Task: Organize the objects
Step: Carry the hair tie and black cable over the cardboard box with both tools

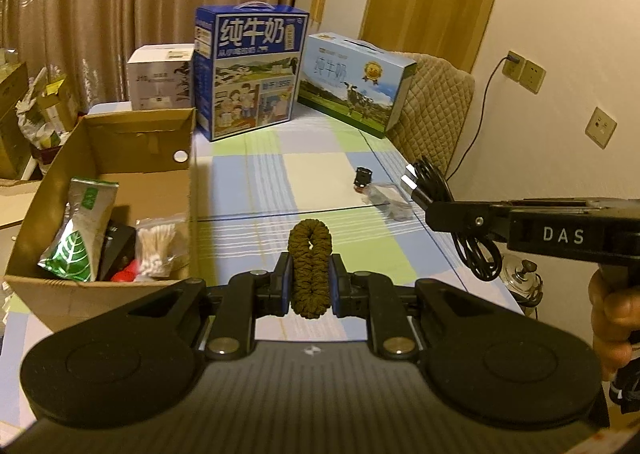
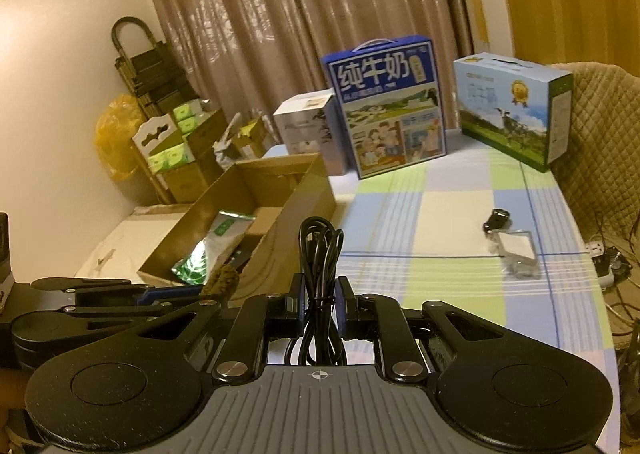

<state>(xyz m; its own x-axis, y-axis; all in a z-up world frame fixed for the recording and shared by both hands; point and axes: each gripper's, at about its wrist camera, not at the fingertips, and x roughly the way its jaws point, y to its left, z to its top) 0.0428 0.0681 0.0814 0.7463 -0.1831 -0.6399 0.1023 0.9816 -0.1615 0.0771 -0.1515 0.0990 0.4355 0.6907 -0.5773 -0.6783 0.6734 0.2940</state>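
Note:
My left gripper (image 1: 311,280) is shut on a brown scrunchie (image 1: 311,262), held above the checked tablecloth (image 1: 344,254) beside the open cardboard box (image 1: 64,174). The scrunchie also shows in the right wrist view (image 2: 220,280). My right gripper (image 2: 320,304) is shut on a coiled black power cable (image 2: 320,254), held above the table; the cable and its plug show in the left wrist view (image 1: 430,184). The box holds a green tea pouch (image 1: 82,230), a bag of cotton swabs (image 1: 156,250) and dark items. A small black object (image 1: 362,176) and a clear plastic bag (image 1: 390,200) lie on the table.
Two milk cartons (image 1: 252,70) (image 1: 356,86) and a white box (image 1: 160,76) stand at the table's far end. A padded chair (image 1: 432,106) is at the right edge. Stacked boxes and a yellow bag (image 2: 116,134) stand by the curtain.

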